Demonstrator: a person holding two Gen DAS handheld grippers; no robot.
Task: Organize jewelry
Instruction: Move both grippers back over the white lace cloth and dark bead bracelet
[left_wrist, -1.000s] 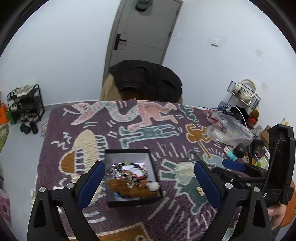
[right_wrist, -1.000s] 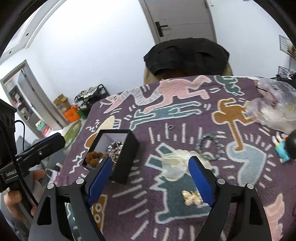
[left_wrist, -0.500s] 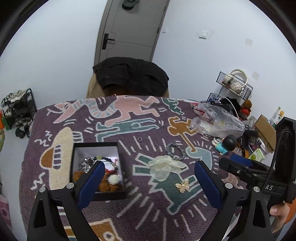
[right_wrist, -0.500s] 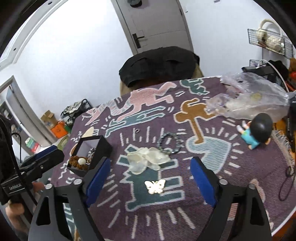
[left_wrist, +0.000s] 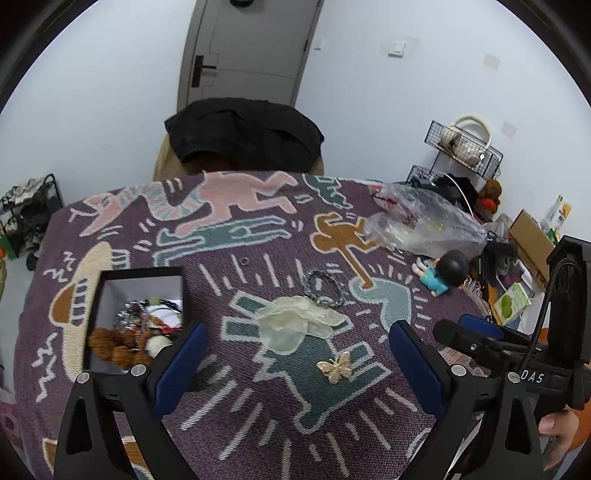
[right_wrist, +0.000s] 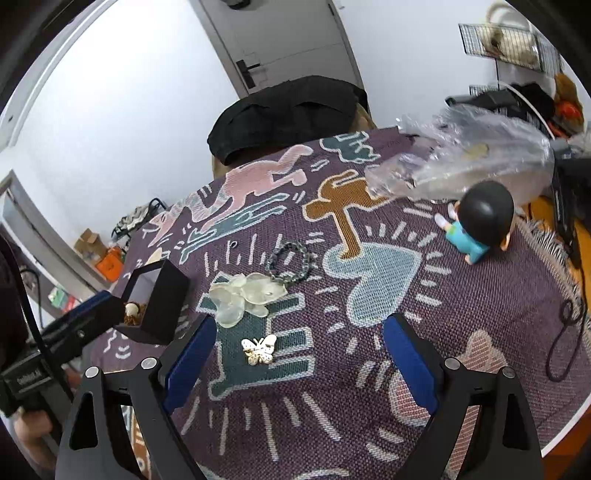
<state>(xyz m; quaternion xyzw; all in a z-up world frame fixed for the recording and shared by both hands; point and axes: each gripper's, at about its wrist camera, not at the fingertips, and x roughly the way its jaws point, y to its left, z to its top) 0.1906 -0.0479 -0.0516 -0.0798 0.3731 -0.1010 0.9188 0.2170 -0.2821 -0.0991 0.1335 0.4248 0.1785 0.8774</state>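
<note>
Both grippers, the left gripper (left_wrist: 295, 354) and the right gripper (right_wrist: 299, 350), hang with jaws wide and empty over the rug (left_wrist: 258, 406), framing the loose butterfly brooch (right_wrist: 259, 349). It probably goes in the black box (left_wrist: 110, 280), where other jewelry already sits.

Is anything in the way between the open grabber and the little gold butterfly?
Nothing visible is. The gold butterfly lies bare on the patterned cloth, just ahead of the right gripper, whose jaws are open and empty. The pale shell flower lies farther off, beyond the butterfly.
</note>
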